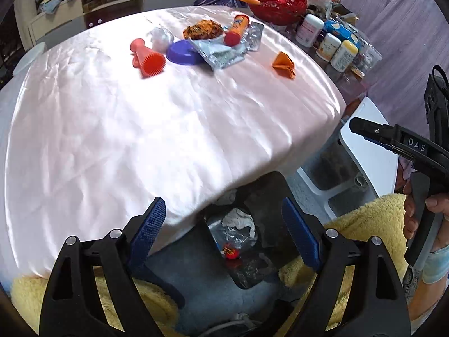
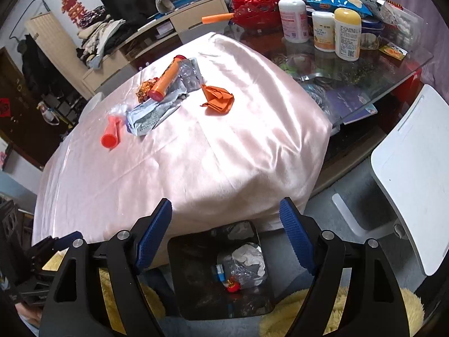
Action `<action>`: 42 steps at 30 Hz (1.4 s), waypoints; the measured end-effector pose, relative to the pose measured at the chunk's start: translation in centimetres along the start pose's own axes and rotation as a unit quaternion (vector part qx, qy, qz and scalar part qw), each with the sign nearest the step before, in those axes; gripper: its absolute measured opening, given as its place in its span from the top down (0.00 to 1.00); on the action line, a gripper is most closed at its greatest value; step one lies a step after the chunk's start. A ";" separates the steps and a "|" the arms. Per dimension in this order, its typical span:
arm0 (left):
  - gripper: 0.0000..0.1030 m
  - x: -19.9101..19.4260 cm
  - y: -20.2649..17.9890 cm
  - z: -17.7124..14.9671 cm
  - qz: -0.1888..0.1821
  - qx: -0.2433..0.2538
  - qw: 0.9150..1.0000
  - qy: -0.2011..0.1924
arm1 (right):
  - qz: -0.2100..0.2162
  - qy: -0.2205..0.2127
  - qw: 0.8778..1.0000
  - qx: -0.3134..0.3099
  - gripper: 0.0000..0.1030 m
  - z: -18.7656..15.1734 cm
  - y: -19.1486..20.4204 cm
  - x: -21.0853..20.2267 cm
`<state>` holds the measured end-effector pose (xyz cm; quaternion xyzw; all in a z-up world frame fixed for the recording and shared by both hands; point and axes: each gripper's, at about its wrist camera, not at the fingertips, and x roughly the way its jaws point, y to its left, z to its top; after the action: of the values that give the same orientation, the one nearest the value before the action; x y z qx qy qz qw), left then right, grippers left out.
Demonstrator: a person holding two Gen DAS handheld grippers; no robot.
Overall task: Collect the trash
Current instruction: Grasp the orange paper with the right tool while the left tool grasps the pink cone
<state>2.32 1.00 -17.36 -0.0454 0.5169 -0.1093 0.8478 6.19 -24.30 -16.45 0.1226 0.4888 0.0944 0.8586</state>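
Both grippers, left gripper [image 1: 224, 224] and right gripper [image 2: 226, 234], spread, empty, above bin [image 2: 196, 295]. Some trash inside; orange tube [image 2: 165, 80], foil wrapper [image 2: 151, 115], orange paper [image 2: 219, 99] remain on tablecloth [image 2: 210, 154] beyond bin.

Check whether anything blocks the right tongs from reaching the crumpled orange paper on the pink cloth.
Nothing visible does. The right tongs are open above the bin, and only bare pink cloth lies between them and the orange paper. The silver wrapper and orange tube sit off to its left, apart from it.
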 end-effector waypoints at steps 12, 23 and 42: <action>0.23 1.3 5.1 6.4 0.054 -0.049 0.997 -0.019 | -0.006 -0.009 1.000 -0.017 0.23 5.0 1.8 4.3; 0.23 5.0 7.4 12.3 0.084 -0.074 0.993 -0.022 | -0.010 0.000 0.999 -0.031 0.23 8.5 2.8 8.8; 0.64 10.1 9.3 17.0 0.105 -0.084 0.991 -0.001 | -0.048 -0.013 0.996 -0.070 0.30 10.9 3.8 13.1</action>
<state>23.10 7.06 -20.05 -0.0626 0.5256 0.0240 0.8481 22.05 -18.31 -20.64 0.0396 0.4754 0.0855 0.8747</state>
